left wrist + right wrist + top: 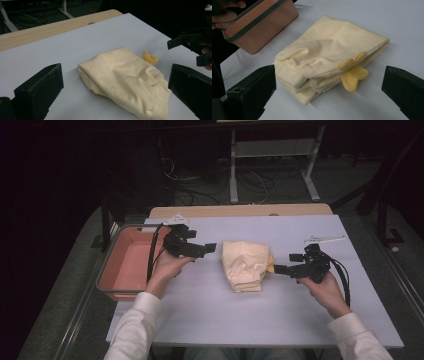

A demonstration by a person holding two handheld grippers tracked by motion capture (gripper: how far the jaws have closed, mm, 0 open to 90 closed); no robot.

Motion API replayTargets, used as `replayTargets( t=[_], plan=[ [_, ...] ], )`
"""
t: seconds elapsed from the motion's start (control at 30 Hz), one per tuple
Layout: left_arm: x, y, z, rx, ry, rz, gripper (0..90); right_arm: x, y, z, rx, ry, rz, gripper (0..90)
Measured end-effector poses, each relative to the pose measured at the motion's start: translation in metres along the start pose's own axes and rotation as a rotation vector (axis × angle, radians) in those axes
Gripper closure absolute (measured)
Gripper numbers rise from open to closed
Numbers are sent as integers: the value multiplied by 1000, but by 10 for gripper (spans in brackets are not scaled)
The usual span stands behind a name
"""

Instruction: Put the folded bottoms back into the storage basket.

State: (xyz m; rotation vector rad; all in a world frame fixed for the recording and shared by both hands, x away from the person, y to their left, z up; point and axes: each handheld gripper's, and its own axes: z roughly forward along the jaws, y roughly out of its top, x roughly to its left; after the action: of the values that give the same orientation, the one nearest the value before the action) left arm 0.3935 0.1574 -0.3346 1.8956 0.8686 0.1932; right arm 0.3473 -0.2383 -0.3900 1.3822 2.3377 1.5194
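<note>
- A folded pale yellow garment (245, 265) lies in the middle of the white table (210, 310), between the two grippers.
- A small yellow heart-shaped flap (354, 78) sticks out from the garment's edge on the right gripper's side.
- The left gripper (209, 248) hovers just left of the garment, jaws spread wide and empty.
- The right gripper (281, 269) sits close to the flap, jaws wide apart; whether a tip touches the cloth is hard to tell.
- A pink bin (127, 262) stands at the table's left edge.
</note>
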Motion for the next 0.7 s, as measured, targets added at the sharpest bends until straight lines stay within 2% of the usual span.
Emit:
replayTargets(
  t=[0.23, 0.4, 0.7],
  plan=[
    [7, -1, 8, 1, 6, -26, 0, -5, -2, 7, -12, -17, 45, 0],
    [12, -2, 15, -19, 14, -63, 0, -7, -4, 13, 0, -21, 73, 0],
    [16, -5, 24, -13, 18, -83, 0, -4, -6, 22, 19, -18, 85, 0]
  ],
)
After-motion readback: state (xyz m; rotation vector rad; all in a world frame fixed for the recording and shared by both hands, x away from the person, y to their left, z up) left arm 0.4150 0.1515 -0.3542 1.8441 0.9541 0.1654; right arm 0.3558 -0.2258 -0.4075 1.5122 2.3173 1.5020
